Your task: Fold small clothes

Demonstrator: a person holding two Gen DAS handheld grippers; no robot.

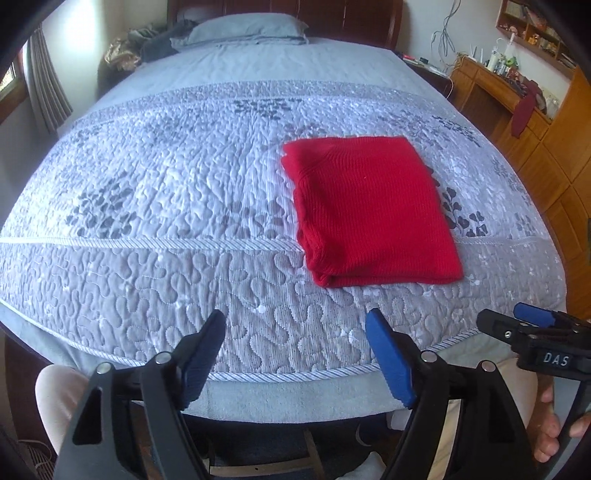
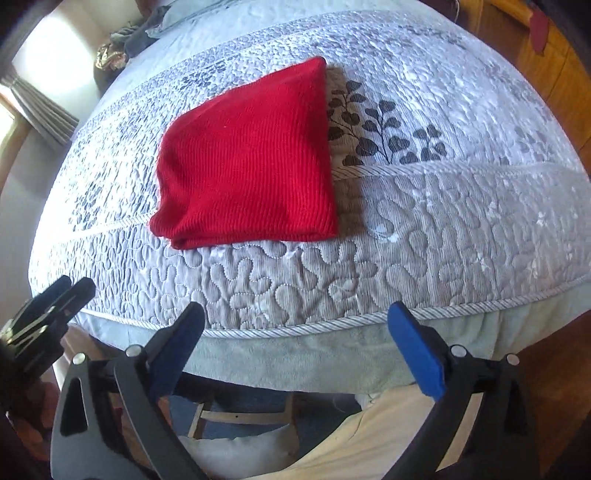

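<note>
A red knit garment [image 1: 369, 210] [image 2: 247, 155] lies folded into a neat rectangle on the grey quilted bedspread [image 1: 184, 192] [image 2: 443, 221], near the foot of the bed. My left gripper [image 1: 295, 317] hangs open above the bed's front edge, short of the garment, with nothing between its blue pads. My right gripper [image 2: 297, 310] is open wide over the same edge, also apart from the garment and holding nothing. Each gripper shows at the side of the other's view: the right gripper [image 1: 502, 314] and the left gripper [image 2: 75, 284].
The bed has a grey pillow [image 1: 247, 29] and a dark wooden headboard at the far end. A wooden desk and cabinets [image 1: 517, 122] stand along the right side. Clothes are heaped at the far left [image 1: 147, 44]. A person's legs in light trousers [image 2: 369, 435] are below the bed edge.
</note>
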